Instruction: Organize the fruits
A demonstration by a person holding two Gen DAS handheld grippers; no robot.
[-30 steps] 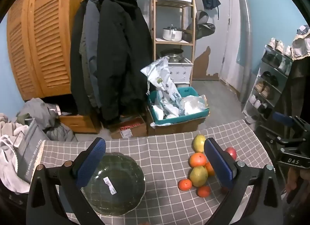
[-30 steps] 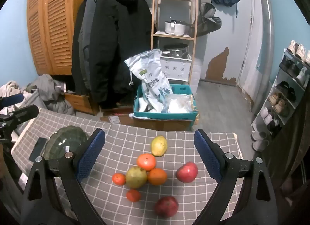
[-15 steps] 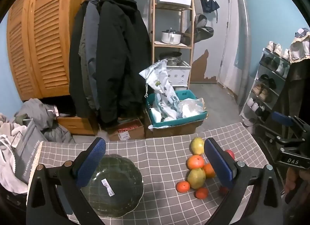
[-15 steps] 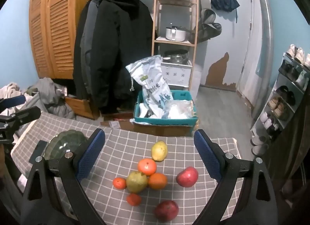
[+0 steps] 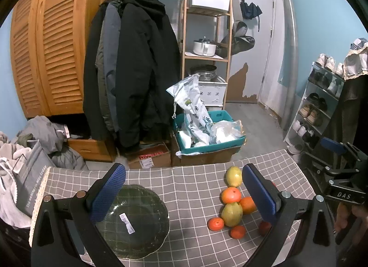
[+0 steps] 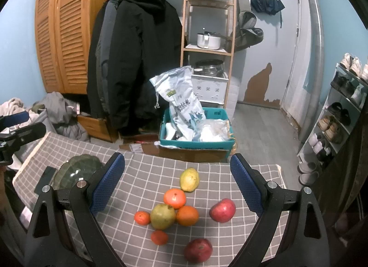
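A dark green glass bowl (image 5: 132,218) sits empty on the grey checked tablecloth (image 5: 191,198), below my open left gripper (image 5: 184,194). To its right lies a cluster of fruit: two yellow-green pears (image 5: 234,176) (image 5: 232,214), oranges (image 5: 231,195) and small tangerines (image 5: 215,224). In the right wrist view my right gripper (image 6: 177,185) stands open above the same cluster, with a pear (image 6: 189,179), an orange (image 6: 174,198), a tangerine (image 6: 142,217) and two red apples (image 6: 222,207) (image 6: 198,250) between its fingers' span. The bowl (image 6: 77,171) shows at left. Both grippers hold nothing.
A dark phone-like slab (image 6: 44,179) lies beside the bowl. Past the table's far edge stand a teal crate of bags (image 5: 208,132), hanging coats (image 5: 131,71), a wooden shelf (image 5: 207,36) and a shoe rack (image 5: 319,105). Clothes pile (image 5: 27,142) at left.
Both cameras have risen and drawn back slightly, so the table and fruit sit lower in view. Bowl and fruit have not moved. Both grippers remain open.
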